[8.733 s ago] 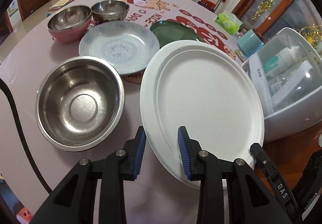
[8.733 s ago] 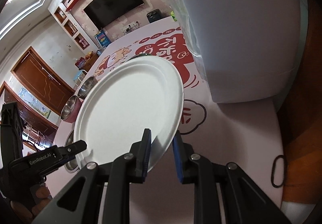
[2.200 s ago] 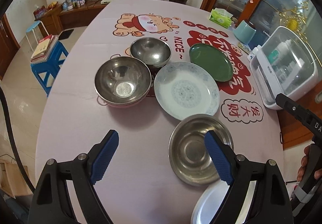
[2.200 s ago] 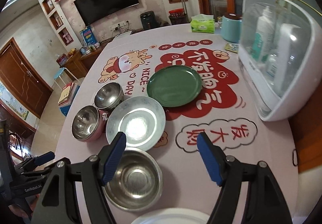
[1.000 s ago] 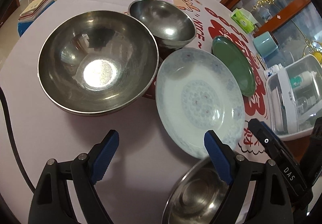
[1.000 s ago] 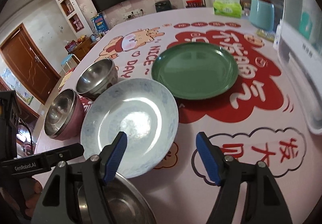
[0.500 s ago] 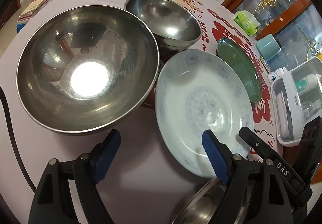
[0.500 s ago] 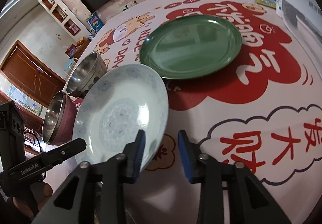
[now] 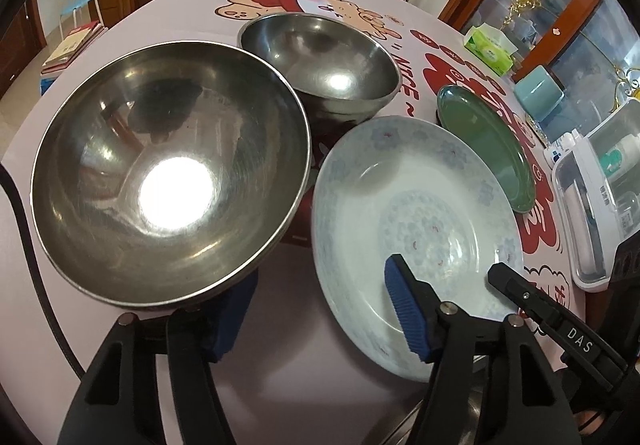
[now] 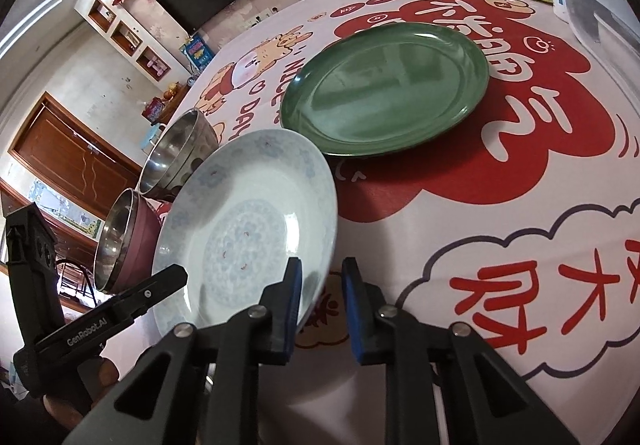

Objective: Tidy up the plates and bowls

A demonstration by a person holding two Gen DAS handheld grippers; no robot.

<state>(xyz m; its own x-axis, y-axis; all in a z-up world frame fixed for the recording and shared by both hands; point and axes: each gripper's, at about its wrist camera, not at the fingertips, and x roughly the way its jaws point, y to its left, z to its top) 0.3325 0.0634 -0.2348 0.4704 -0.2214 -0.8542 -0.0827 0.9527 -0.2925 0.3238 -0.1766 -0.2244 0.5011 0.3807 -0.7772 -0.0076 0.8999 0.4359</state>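
Observation:
A pale blue patterned plate [image 9: 416,221] [image 10: 248,229] lies on the printed tablecloth. The jaws of my right gripper [image 10: 322,301] straddle its near right rim and are closing. One pad lies over the plate's inside, and a thin gap shows at the other. My left gripper [image 9: 320,315] is also closing. Its right finger [image 9: 406,315] hangs over the plate's near side. Its left finger [image 9: 228,319] is half hidden under the rim of the big steel bowl with a pink outside [image 9: 168,173] [image 10: 124,241]. Neither pad presses on anything.
A second steel bowl [image 9: 320,57] [image 10: 176,153] stands just behind the pink one. A green plate [image 9: 488,149] [image 10: 388,89] lies beyond the blue plate. A white lidded box [image 9: 592,205], a tissue box [image 9: 490,49] and a teal container [image 9: 538,93] line the right edge.
Both grippers came down closer to the dishes. The right jaws narrowed from wide apart to a slim gap around the blue plate's rim. The left jaws narrowed, and the left finger slid under the bowl's rim.

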